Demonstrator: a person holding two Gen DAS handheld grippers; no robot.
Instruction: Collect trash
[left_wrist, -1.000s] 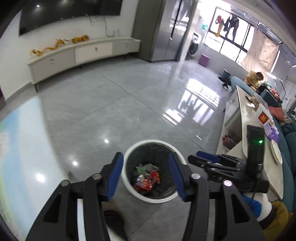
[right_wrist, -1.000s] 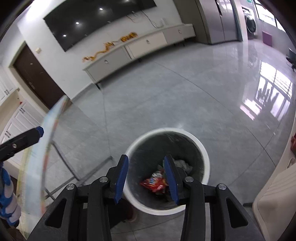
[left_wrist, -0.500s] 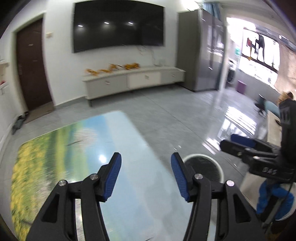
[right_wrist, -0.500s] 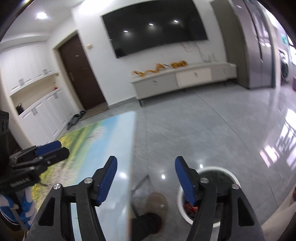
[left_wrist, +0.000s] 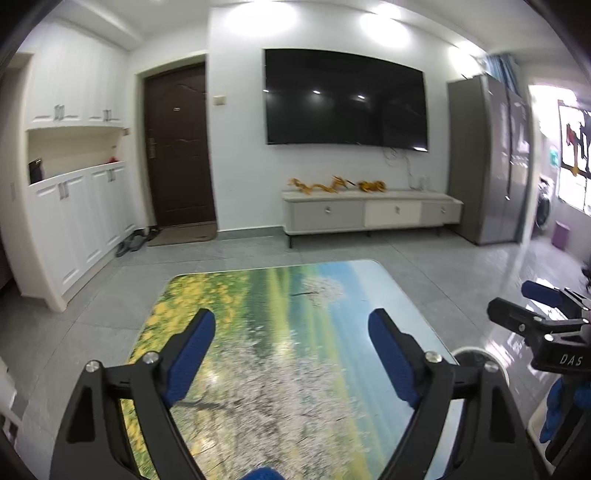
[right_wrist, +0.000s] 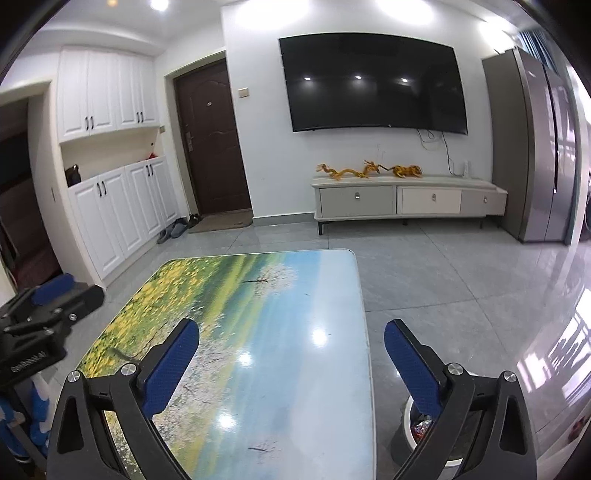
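Observation:
My left gripper (left_wrist: 291, 354) is open and empty above a low table (left_wrist: 280, 295) printed with a flower-field picture. My right gripper (right_wrist: 291, 363) is open and empty above the same table (right_wrist: 288, 295), near its right edge. The white-rimmed trash bin (right_wrist: 419, 424) stands on the floor right of the table, partly hidden by my right finger; red wrappers show inside it. Its rim also shows in the left wrist view (left_wrist: 476, 352). No loose trash shows on the table top. Each gripper appears at the edge of the other's view.
A TV (right_wrist: 373, 83) hangs on the far wall above a low cabinet (right_wrist: 406, 199). A brown door (right_wrist: 210, 147) and white cupboards (right_wrist: 118, 199) stand at the left. A grey fridge (right_wrist: 535, 147) stands at the right. Shiny tiled floor surrounds the table.
Both grippers have swung up and left from over the bin to level over the table. Both stay open and empty; the bin has dropped to the lower right of each view.

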